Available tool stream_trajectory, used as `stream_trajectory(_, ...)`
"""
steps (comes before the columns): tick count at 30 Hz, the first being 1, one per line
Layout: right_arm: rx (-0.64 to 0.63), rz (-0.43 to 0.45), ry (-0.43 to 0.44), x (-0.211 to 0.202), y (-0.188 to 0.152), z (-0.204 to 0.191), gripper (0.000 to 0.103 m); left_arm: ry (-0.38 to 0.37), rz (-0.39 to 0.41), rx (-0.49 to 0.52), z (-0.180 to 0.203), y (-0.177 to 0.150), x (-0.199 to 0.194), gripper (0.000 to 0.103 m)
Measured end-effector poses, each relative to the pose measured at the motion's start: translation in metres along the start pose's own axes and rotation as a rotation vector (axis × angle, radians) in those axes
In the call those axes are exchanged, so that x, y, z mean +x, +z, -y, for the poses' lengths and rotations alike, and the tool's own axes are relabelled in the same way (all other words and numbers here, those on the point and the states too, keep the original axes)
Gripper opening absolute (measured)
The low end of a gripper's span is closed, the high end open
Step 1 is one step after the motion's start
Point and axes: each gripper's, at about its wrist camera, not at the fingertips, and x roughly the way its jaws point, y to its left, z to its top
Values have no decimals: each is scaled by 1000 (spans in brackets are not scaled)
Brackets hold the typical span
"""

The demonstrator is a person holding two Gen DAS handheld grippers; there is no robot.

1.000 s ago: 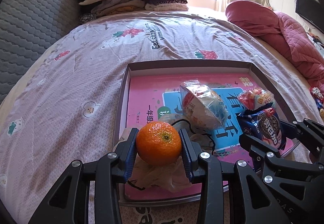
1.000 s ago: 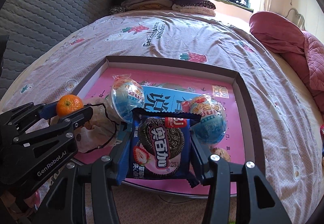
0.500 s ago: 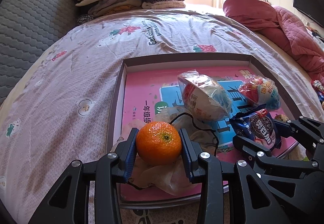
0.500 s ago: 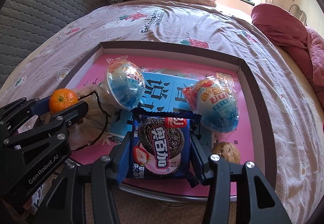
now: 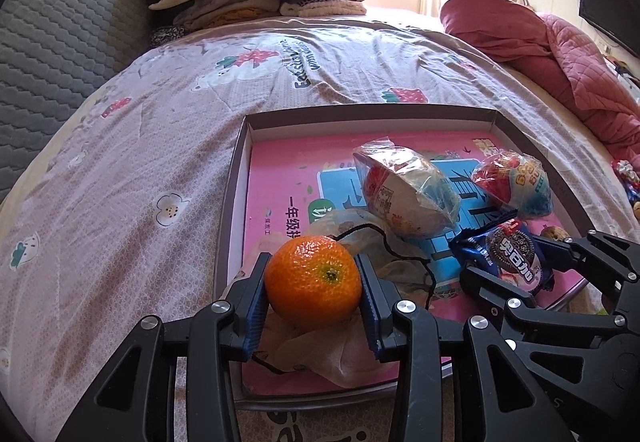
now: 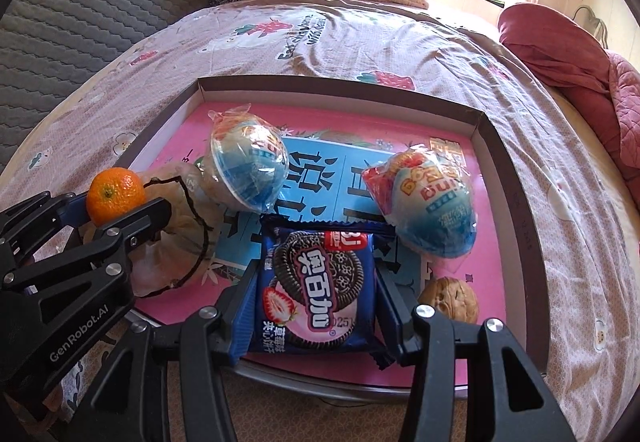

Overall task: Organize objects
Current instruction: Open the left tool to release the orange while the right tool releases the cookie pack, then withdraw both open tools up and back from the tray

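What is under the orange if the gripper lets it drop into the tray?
A crumpled plastic bag with a black drawstring lies on the tray right below the orange, which the left gripper holds. The orange would land on the bag, not the pink tray floor. Nothing else is underneath.

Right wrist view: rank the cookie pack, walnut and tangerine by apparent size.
1. Cookie pack, largest, though nearest the camera in the right gripper.
2. and 3. Tangerine in the left gripper and walnut: look alike.
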Motion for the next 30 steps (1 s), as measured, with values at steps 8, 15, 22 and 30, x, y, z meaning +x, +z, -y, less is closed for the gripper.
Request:
stream_trajectory(8, -8, 18, -6, -12, 1, -1, 53, -40, 4, -32, -7, 2, -9, 60)
stream_trajectory(15, 6, 38, 4, -27, 2, 3, 54, -56, 21, -31, -6, 2, -20, 62)
stream_trajectory(22, 18, 69, -1, -48, 2, 8, 55, -61, 47, -24, -3, 5, -40, 63)
stream_trajectory(30, 29, 121, 3, -80, 4, 13, 55, -42, 86, -23, 2, 11, -73, 70)
